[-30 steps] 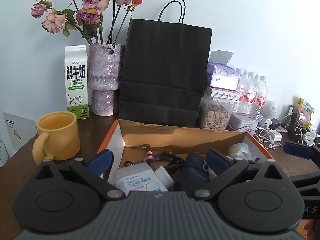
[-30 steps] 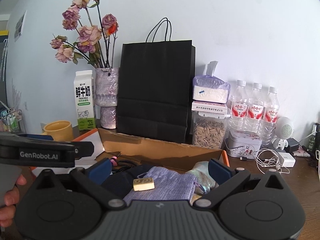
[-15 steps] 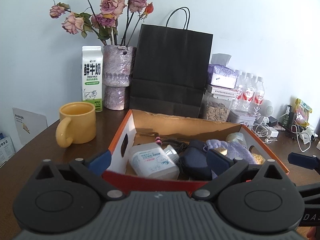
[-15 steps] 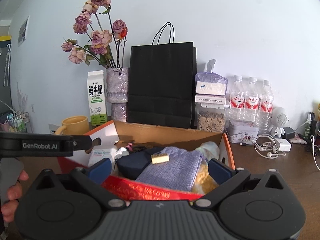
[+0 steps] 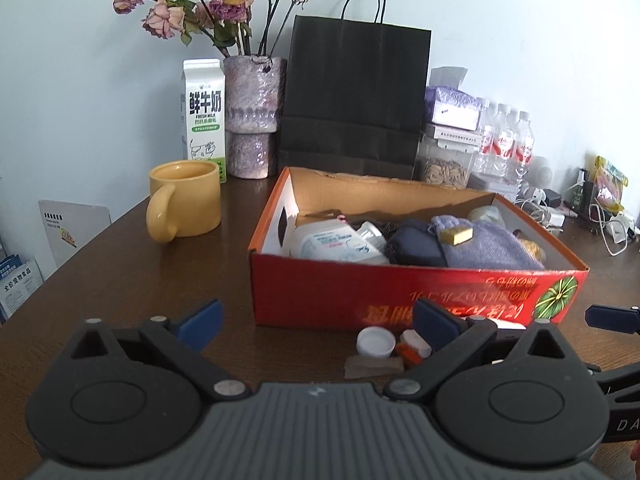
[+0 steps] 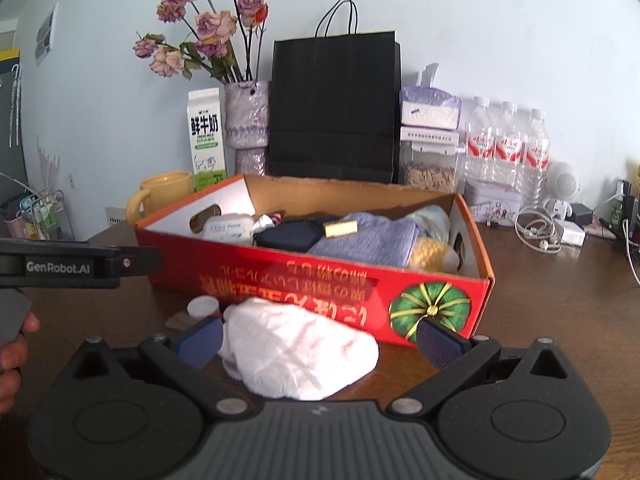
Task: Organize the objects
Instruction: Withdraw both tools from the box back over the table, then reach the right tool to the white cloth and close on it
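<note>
A red cardboard box (image 5: 416, 292) (image 6: 316, 280) stands on the brown table, filled with a white wipes pack (image 5: 336, 242), a dark pouch (image 5: 416, 246), a lilac cloth bag (image 5: 486, 248) topped by a small yellow block (image 5: 456, 235). In front of the box lie a white crumpled cloth (image 6: 298, 350), a white cap (image 5: 374, 342) (image 6: 203, 306) and small orange-and-white bits (image 5: 412, 348). My left gripper (image 5: 316, 320) hovers open before the box, empty. My right gripper (image 6: 318, 338) is open too, its blue pads either side of the white cloth.
A yellow mug (image 5: 184, 198) sits left of the box. Behind it stand a milk carton (image 5: 204, 120), a vase of dried roses (image 5: 252, 116), a black paper bag (image 5: 356, 96), a seed jar (image 6: 430, 170) and water bottles (image 6: 506, 148). Cables and chargers (image 6: 548, 232) lie at the right.
Both grippers have pulled back from over the box toward the table's near side. The box front, the white cloth and the small items in front of it have come into view.
</note>
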Action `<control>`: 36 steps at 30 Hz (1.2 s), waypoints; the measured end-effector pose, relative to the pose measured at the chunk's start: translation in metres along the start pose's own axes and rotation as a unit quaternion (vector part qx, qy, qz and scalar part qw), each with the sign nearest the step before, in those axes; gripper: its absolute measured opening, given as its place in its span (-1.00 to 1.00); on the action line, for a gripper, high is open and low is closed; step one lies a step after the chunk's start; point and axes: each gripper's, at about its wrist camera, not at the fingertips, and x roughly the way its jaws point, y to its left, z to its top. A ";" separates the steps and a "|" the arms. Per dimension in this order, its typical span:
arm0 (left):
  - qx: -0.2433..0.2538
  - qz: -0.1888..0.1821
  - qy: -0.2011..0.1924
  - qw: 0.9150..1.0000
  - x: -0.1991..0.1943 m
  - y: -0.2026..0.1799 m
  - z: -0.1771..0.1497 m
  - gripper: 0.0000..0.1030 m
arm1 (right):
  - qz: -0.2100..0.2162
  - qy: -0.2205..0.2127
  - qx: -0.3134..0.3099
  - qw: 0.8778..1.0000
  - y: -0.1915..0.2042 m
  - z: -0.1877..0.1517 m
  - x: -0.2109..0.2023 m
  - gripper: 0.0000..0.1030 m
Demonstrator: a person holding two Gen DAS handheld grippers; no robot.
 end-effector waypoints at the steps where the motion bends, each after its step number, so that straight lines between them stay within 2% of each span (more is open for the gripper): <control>1: -0.001 0.001 0.002 1.000 0.000 0.002 -0.001 1.00 | 0.002 0.005 0.003 1.000 0.000 -0.002 0.001 1.00; 16: -0.029 -0.022 0.025 0.999 0.009 0.018 -0.006 1.00 | 0.025 0.065 0.049 0.996 0.010 0.003 0.038 1.00; 24: -0.038 -0.028 0.035 0.998 0.012 0.020 -0.007 1.00 | 0.008 0.083 0.052 0.995 0.010 0.008 0.062 1.00; 36: -0.039 -0.027 0.040 0.998 0.012 0.019 -0.010 1.00 | 0.009 0.076 0.064 0.995 0.003 0.003 0.064 1.00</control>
